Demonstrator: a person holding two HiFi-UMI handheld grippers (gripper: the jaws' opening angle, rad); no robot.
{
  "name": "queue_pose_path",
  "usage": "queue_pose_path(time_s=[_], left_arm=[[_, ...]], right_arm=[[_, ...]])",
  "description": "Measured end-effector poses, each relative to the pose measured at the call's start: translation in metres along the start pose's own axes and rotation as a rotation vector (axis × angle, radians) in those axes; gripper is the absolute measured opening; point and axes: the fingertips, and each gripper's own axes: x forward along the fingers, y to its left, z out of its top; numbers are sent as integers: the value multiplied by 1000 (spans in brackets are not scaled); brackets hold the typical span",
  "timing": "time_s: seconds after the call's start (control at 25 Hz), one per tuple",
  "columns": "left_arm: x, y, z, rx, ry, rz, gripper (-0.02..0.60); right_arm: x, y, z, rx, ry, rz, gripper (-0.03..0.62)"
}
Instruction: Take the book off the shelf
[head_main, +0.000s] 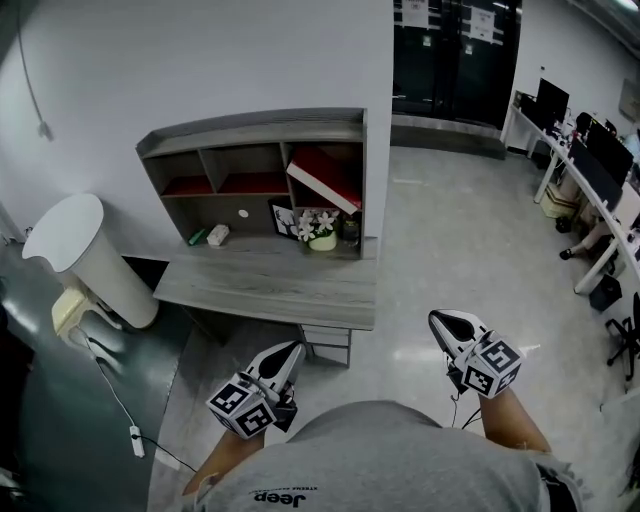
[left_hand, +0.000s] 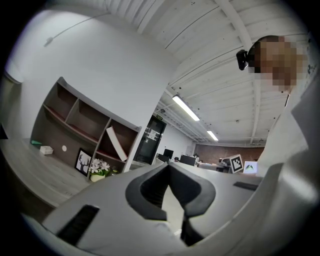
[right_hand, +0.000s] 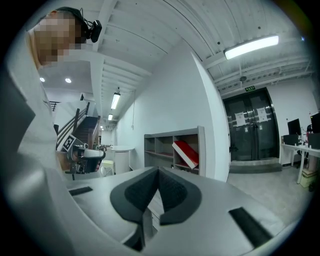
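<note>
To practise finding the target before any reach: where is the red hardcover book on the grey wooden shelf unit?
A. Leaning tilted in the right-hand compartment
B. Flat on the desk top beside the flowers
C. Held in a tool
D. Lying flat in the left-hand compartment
A: the red hardcover book leans at a slant inside the right-hand upper compartment of the grey wooden shelf unit, with neither tool near it.

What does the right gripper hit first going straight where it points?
Likely the shelf, just left of the leaning red book; the way there looks free. Depth is hard to judge.
</note>
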Motion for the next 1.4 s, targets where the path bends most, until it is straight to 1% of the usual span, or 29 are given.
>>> queue_pose_path(time_s=[0.16, 0.32, 0.44, 0.64, 0.76, 0.88, 1.08, 1.2, 1.4], left_arm=[[15, 60, 17, -22, -1, 3, 14], [31, 101, 13, -36, 7, 14, 15], [51, 125, 9, -40, 13, 35, 15], [104, 161, 4, -40, 4, 105, 15], [154, 187, 2, -25, 3, 150, 14], [220, 210, 6, -19, -13, 210, 15], [348, 243, 25, -21, -35, 280, 14], [399, 264, 29, -40, -50, 325, 14], [459, 308, 38, -42, -45, 391, 14]], right_arm=[[65, -10, 8, -3, 30, 8, 12], [107, -28, -2, -2, 45, 17, 12], [136, -52, -9, 6, 52, 34, 12], [186, -113, -18, 12, 60, 106, 12], [227, -165, -20, 8, 57, 165, 12], [266, -231, -16, -9, 58, 229, 12], [322, -341, 14, -41, 55, 340, 12], [350, -379, 20, -61, 50, 408, 12], [402, -417, 25, -70, 44, 492, 12]])
